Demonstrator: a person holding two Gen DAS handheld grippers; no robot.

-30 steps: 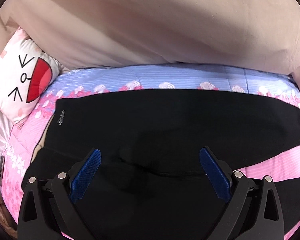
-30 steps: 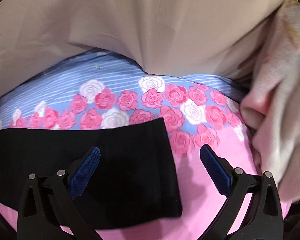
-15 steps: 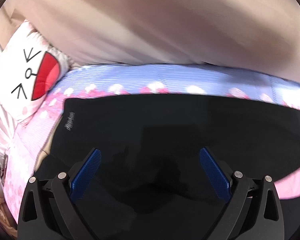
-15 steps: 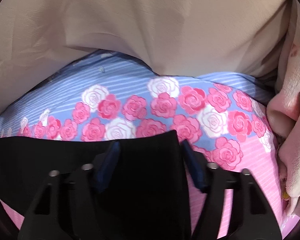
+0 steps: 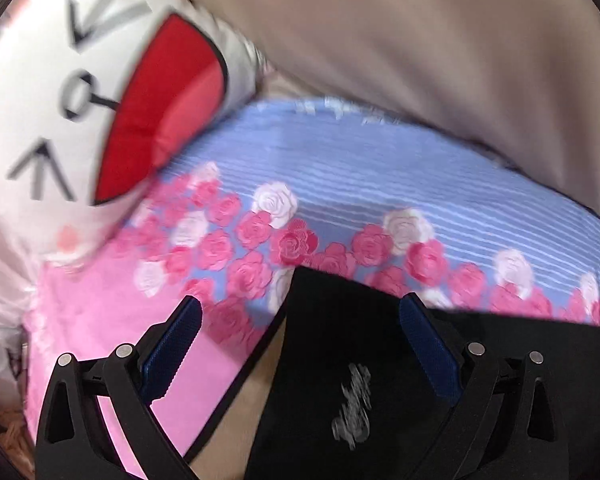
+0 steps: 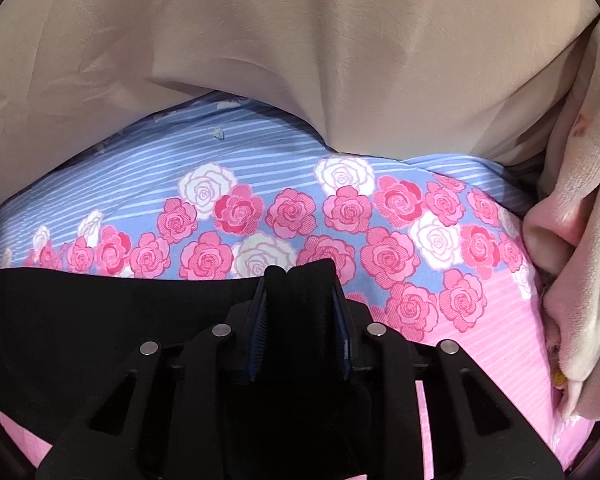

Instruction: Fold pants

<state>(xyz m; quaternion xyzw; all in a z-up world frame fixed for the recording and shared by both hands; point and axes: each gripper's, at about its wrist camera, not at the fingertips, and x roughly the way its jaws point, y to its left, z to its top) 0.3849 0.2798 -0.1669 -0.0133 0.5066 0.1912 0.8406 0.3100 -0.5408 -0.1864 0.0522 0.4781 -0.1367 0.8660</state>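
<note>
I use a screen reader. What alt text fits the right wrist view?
The right gripper, jaws closing, pinches a bunched end of the black pants on a pink and blue rose-print sheet. Beige bedding lies behind.

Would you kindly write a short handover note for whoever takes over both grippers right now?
Right gripper: fingers closing on a pinched-up corner of the black fabric pants; the cloth is bunched between the blue pads.
Left gripper: open, holding nothing, hovering over the pants' other end, near the pale printed logo.
Pants lie spread flat on the pink-and-blue rose-print bedsheet; a white cartoon-face pillow sits at the sheet's corner.
Done: right corner grip nearly set.
Left: close the left gripper on its corner, then probably lift both ends and fold. No fold is visible yet.
</note>
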